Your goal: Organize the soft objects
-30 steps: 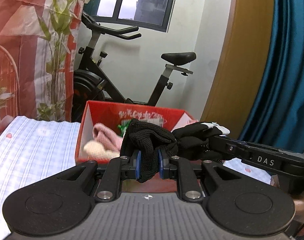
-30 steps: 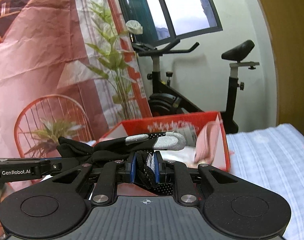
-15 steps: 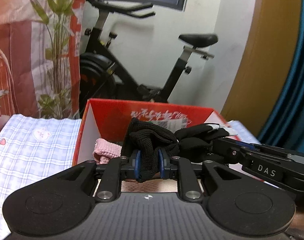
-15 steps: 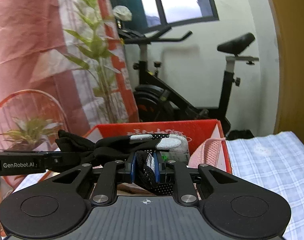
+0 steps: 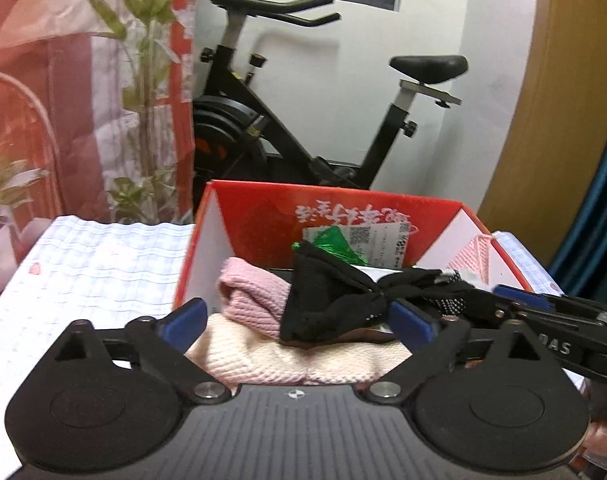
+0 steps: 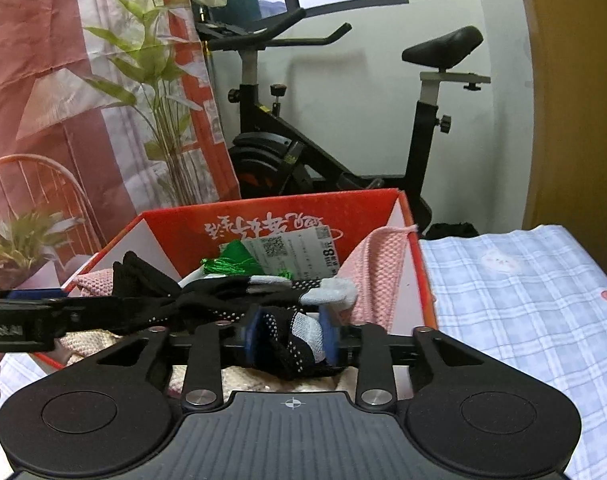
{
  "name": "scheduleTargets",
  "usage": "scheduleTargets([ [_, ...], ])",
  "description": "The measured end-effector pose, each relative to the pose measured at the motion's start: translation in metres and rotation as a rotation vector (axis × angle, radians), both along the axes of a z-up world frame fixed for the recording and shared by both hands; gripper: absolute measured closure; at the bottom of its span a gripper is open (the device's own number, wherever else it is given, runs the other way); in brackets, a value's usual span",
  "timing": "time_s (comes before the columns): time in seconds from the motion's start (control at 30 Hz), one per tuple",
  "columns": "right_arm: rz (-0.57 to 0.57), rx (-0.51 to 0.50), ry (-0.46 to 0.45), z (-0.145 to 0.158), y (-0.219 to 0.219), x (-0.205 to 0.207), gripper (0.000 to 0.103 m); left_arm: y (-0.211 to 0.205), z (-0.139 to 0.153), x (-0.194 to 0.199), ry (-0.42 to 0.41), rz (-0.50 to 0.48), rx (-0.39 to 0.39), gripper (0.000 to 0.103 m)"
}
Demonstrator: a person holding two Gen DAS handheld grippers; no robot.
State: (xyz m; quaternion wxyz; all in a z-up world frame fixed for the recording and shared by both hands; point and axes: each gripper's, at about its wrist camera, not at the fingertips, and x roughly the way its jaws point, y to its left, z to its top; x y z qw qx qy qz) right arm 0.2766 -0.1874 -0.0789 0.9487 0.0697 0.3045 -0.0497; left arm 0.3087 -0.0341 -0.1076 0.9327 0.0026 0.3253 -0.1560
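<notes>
A checked sheet [image 6: 523,300] carries a red box [image 5: 383,210] before an exercise bike [image 5: 303,120]. Both grippers tilt down over the box. The left gripper [image 5: 299,320] has just sprung wide, clear of the black gloves [image 5: 327,304] lying on knits [image 5: 255,300]. The right gripper [image 6: 290,338], jaws just easing apart, still flanks the dotted cuff.

**Right tongs loosening on a black glove over the red box**

The right tongs [image 6: 291,338] sit above the near edge of the red box [image 6: 263,220], their blue pads either side of a bunched black glove [image 6: 287,344] with white dots and grey fingertips; the jaws have just been opening, the glove between them. The glove stretches left toward the left tongs [image 6: 35,312]. Inside the box lie pink knitwear [image 6: 377,276], a cream knit [image 6: 271,380], a green tassel [image 6: 231,260] and a printed label [image 6: 295,252]. The box rests on a blue checked bedsheet [image 6: 523,300]. An exercise bike [image 6: 323,152] stands behind.
</notes>
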Motion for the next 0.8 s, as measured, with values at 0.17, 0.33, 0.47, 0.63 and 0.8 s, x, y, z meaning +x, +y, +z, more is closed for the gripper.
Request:
scheduleTargets([
  [0.17, -0.018, -0.013, -0.027, 0.015, -0.003, -0.016, 0.036, 0.015, 0.016, -0.012, 0.018, 0.050, -0.035, 0.000],
  [0.33, -0.001, -0.028, -0.064, 0.037, 0.002, -0.037, 0.007, 0.030, 0.036, -0.029, -0.016, 0.102, -0.018, 0.000],
  [0.47, 0.002, -0.048, -0.107, 0.060, 0.008, -0.054, 0.000, 0.045, 0.052, -0.045, -0.045, 0.125, -0.054, 0.000],
  [0.63, -0.007, -0.048, -0.128, 0.087, 0.016, -0.074, 0.000, 0.054, 0.073, -0.069, -0.083, 0.135, -0.018, 0.000],
  [0.8, 0.005, -0.081, -0.144, 0.113, 0.032, -0.096, 0.000, 0.058, 0.095, -0.097, -0.121, 0.169, 0.053, 0.000],
])
